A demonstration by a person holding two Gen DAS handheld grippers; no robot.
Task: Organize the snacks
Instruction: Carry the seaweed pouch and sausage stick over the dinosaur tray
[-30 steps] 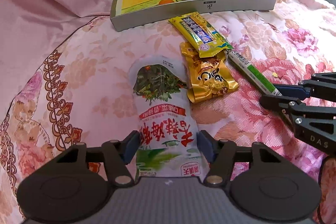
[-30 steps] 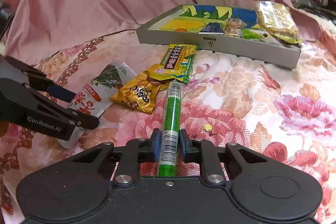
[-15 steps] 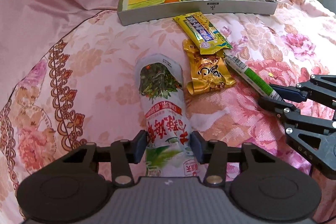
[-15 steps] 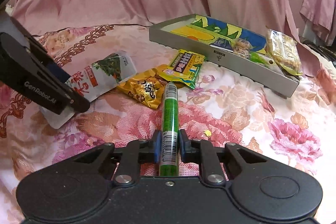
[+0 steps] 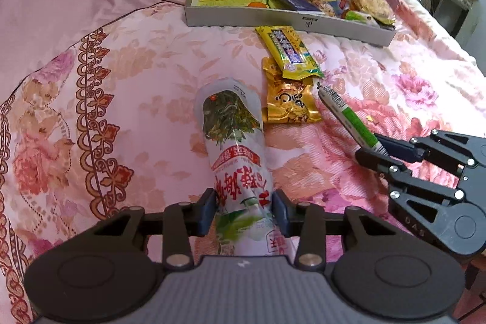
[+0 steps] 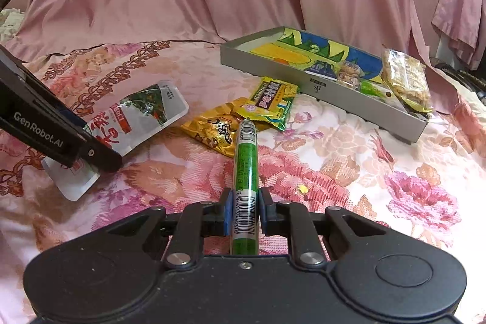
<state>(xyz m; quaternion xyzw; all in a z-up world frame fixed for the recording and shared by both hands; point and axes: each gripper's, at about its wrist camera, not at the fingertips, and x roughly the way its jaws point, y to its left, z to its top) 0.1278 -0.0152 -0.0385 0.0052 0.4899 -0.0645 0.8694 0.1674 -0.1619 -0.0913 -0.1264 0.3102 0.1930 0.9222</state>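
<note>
Pick-up step in hand: left tool (image 5: pixel 244 213) is closing its jaws on the near end of the white pickle pouch (image 5: pixel 235 141), pads pressing its sides, while right tool (image 6: pixel 244 213) is clamped on the green stick snack (image 6: pixel 246 169). Both snacks lie on the bed (image 5: pixel 145 75) on the near side of the grey tray (image 5: pixel 243 17); gold packet (image 5: pixel 288 102) and yellow packet (image 5: pixel 287 52) sit between them and the tray. Next move, by judgement: lift both clear and carry them to the tray's open left part.

white pouch (image 5: pixel 234 148), green stick (image 6: pixel 246 169), both gripped
</note>
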